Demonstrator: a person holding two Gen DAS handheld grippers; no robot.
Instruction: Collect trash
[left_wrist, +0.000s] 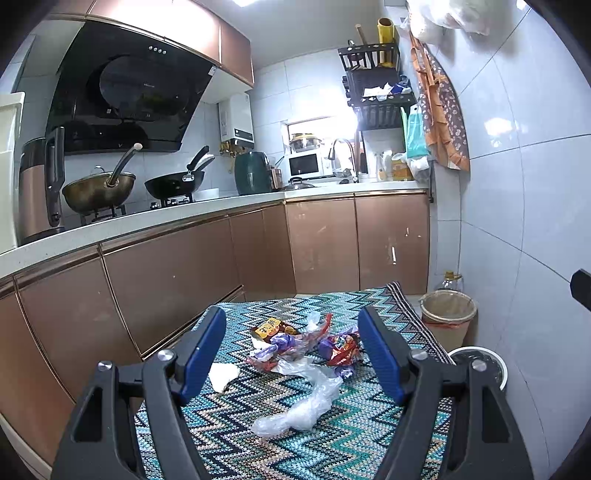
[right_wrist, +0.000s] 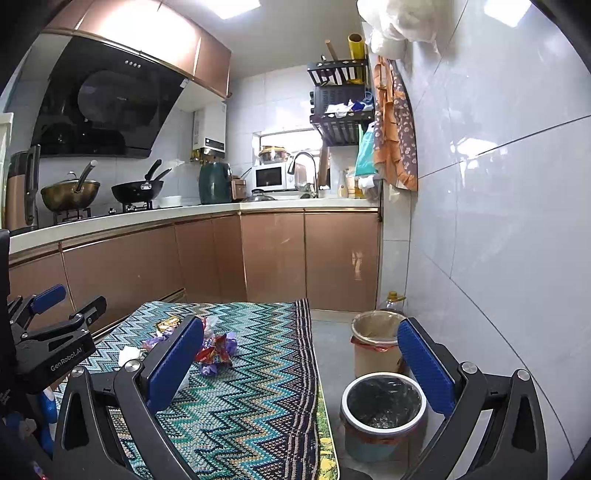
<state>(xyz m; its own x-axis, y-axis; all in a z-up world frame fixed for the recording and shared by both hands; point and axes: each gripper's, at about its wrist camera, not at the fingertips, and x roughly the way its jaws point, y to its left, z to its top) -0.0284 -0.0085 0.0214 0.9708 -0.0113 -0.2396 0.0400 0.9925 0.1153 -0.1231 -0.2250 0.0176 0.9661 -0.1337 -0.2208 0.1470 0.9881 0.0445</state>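
I have both tools tipped a little downward over the floor mat, side by side. My left gripper stands wide, nothing between its blue pads, and the trash sits framed in that gap just beyond the tips: crumpled snack wrappers in red and purple with a yellow-labelled packet at their far edge, a clear plastic bag nearer to me, and a white tissue just beside the left pad. My right gripper is also wide and holds nothing; between its pads I see the mat's right edge and two bins on bare floor, a black-lined bin near and a tan-lined bin just behind it. From this side the wrappers lie left of my right tool, partly hidden by its left pad (the left gripper shows at the far left of this view). The mat is a zigzag weave in teal, blue and tan. Copper-coloured cabinets run along the left and far side under a white counter with woks on a stove, and a grey tiled wall closes the right.
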